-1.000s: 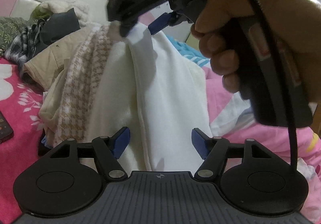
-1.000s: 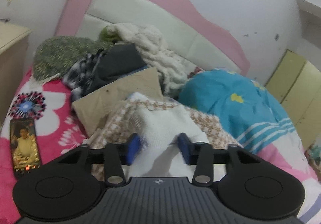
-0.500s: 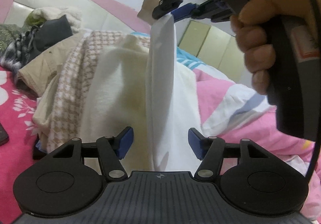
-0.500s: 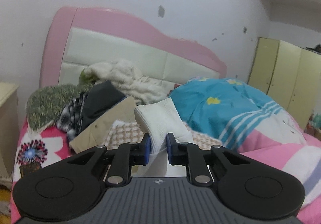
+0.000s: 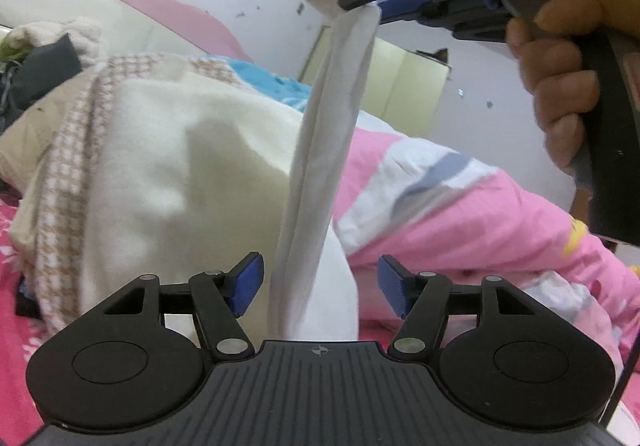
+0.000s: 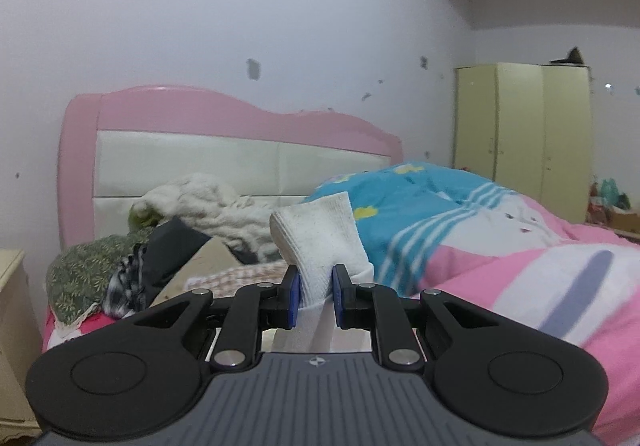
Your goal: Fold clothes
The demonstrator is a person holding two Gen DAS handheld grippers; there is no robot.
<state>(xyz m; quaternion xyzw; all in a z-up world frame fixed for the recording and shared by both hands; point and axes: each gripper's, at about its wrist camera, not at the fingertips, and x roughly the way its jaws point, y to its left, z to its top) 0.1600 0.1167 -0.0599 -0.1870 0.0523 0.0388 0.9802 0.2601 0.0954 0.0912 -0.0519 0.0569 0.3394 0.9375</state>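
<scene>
Right gripper (image 6: 316, 288) fingers clamp the ribbed end of a white garment (image 5: 320, 150), which hangs as a taut strip down between the left gripper (image 5: 320, 284) fingers; those are opening, pads apart from the cloth. Clothes pile (image 6: 168, 238) beyond.

The white ribbed knit cloth garment (image 6: 318, 242) looks soft and slightly nubbly at its cuff, smoother where it hangs (image 5: 320, 150). The matt black plastic right claw (image 6: 316, 288) carries blue rubbery pads and small shiny metal pivot pins. The cream fleece with a tan houndstooth woven border (image 5: 168, 166) looks fuzzy. The pink headboard (image 6: 224, 114) is glossy, its white panels smooth like padded leatherette.
</scene>
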